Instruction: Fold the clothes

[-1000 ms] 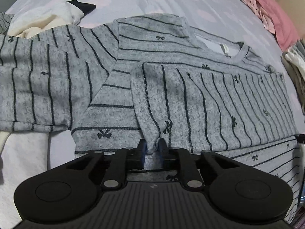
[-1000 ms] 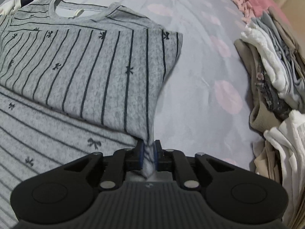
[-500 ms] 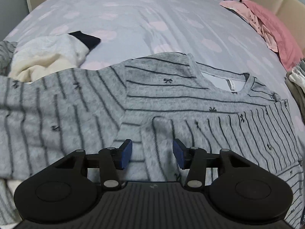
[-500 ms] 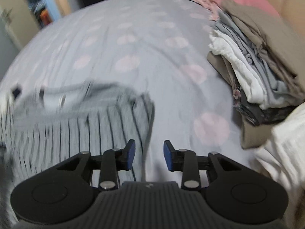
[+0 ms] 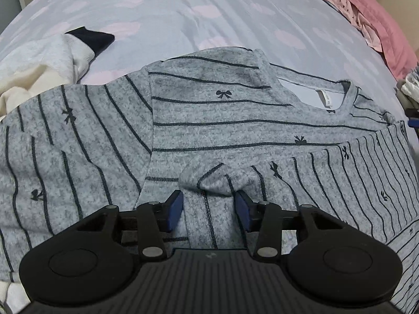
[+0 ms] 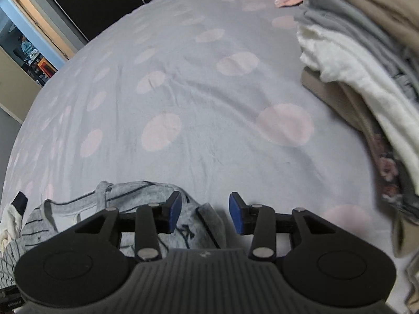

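Observation:
A grey shirt (image 5: 222, 110) with thin dark stripes and small bows lies flat on the bed, neck opening at the far right. One sleeve (image 5: 353, 172) is folded across its body. The sleeve's cuff (image 5: 209, 180) bunches between the fingers of my left gripper (image 5: 209, 209). Those jaws are closing slightly, but the blue pads stand clear of the cloth. My right gripper (image 6: 205, 216) hovers over the shirt's shoulder edge (image 6: 131, 196). Its jaws are opening with nothing gripped between them.
A cream garment (image 5: 39, 62) with a dark cuff lies at the far left. Pink clothes (image 5: 366, 13) sit at the far right corner. A stack of folded clothes (image 6: 353, 65) rises on the right. The dotted lilac bedsheet (image 6: 209, 104) stretches beyond the shirt.
Both grippers let go of the folded sleeve and opened. The left one drew back a little. The right one rolled and swung away, now looking over the sheet and stack.

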Demonstrator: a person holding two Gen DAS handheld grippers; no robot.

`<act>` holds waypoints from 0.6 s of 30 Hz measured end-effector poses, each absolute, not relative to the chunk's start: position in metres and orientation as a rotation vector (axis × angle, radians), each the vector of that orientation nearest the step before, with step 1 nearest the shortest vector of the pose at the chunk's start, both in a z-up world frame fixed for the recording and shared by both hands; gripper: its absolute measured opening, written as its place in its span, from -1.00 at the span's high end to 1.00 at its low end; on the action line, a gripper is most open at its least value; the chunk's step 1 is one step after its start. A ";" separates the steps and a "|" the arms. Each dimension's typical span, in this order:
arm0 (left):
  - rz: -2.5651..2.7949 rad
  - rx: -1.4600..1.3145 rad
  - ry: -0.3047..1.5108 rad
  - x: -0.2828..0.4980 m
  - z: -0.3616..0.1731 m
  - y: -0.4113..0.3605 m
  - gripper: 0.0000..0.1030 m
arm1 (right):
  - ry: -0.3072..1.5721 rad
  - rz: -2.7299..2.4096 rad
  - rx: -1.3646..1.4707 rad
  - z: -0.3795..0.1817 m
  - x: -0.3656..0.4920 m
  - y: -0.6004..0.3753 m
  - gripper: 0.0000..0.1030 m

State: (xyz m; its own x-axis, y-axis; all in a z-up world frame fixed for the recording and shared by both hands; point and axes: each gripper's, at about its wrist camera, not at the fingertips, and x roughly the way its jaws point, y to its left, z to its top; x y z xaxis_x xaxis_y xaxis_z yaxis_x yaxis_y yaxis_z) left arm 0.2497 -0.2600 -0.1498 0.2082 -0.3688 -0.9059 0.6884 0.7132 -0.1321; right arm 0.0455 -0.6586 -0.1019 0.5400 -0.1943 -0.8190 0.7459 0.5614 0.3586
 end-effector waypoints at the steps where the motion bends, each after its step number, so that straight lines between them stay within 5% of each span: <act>1: -0.754 0.335 1.141 0.250 -0.150 -0.261 0.20 | 0.822 -0.631 0.786 -0.106 0.049 -0.660 0.17; 3: -0.755 0.337 1.139 0.250 -0.150 -0.262 0.20 | 0.855 -0.615 0.804 -0.115 0.054 -0.660 0.28; 5: -0.756 0.333 1.138 0.250 -0.150 -0.263 0.20 | 0.865 -0.597 0.807 -0.117 0.056 -0.658 0.90; 9: -0.770 0.301 1.131 0.252 -0.146 -0.260 0.60 | 0.858 -0.690 0.721 -0.105 0.051 -0.658 0.93; 18: -0.754 0.300 1.140 0.254 -0.145 -0.265 0.65 | 0.895 -0.782 0.617 -0.115 0.044 -0.661 0.87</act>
